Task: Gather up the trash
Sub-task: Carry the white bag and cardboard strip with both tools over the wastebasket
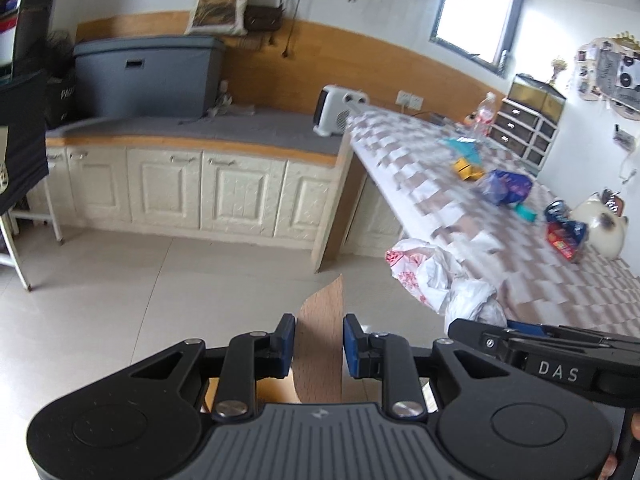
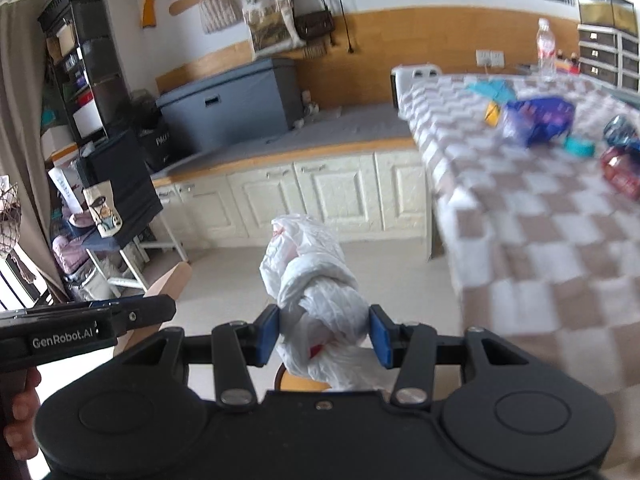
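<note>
The right gripper [image 2: 323, 334] has its jaws clamped on a bunched white plastic bag [image 2: 316, 280], likely carried as the container for the trash. The left gripper [image 1: 319, 346] has its jaws closed on a stiff brown sheet [image 1: 320, 344] resembling cardboard, which stands up between the blue pads; its purpose is unclear. Both are held above the tiled floor [image 1: 120, 280], near the left edge of a checkered desk [image 2: 540, 240]. The trash lies well apart from both jaws, farther right on the desk: a blue wrapper [image 2: 536, 118], a red packet [image 2: 620, 172] and a clear bottle [image 2: 546, 50] at the far end.
</note>
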Demonstrator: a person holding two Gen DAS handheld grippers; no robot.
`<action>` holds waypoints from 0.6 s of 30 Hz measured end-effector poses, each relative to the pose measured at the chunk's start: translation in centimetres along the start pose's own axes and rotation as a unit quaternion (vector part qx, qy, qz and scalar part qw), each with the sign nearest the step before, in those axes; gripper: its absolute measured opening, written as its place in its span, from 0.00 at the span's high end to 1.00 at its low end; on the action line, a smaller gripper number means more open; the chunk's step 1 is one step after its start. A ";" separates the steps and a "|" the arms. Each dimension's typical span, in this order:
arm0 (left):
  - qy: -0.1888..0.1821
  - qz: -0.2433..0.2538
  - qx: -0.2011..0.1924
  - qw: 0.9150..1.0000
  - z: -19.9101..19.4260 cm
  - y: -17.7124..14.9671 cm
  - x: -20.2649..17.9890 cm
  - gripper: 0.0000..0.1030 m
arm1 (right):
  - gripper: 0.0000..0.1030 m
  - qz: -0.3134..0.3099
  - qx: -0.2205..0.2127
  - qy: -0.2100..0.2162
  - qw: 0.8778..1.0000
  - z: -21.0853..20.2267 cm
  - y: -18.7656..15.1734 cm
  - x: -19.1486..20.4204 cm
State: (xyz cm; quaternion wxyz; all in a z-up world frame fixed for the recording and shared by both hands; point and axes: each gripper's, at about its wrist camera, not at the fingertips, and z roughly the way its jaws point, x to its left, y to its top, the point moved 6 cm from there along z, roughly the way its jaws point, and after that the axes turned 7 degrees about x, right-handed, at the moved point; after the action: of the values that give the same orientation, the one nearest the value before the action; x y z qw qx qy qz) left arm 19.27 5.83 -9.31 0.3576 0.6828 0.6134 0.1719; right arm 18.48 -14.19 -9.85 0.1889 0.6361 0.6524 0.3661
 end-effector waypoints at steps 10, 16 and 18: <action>0.006 -0.038 0.061 0.997 7.8 -2.6 5.0 0.74 | 0.53 0.020 0.065 0.003 0.998 9.0 -2.8 1.3; 0.010 -0.072 0.098 0.993 13.6 -4.8 8.0 0.74 | 0.53 0.038 0.114 0.006 0.993 15.9 -5.3 1.0; 0.013 -0.086 0.109 0.990 15.7 -5.5 8.9 0.74 | 0.53 0.042 0.126 0.005 0.991 18.1 -6.0 0.6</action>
State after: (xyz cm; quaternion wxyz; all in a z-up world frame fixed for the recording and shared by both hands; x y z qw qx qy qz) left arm 27.58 9.99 -25.74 0.2865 0.6598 0.6898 0.0819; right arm 27.11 -8.85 -26.00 0.0887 0.6801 0.6667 0.2918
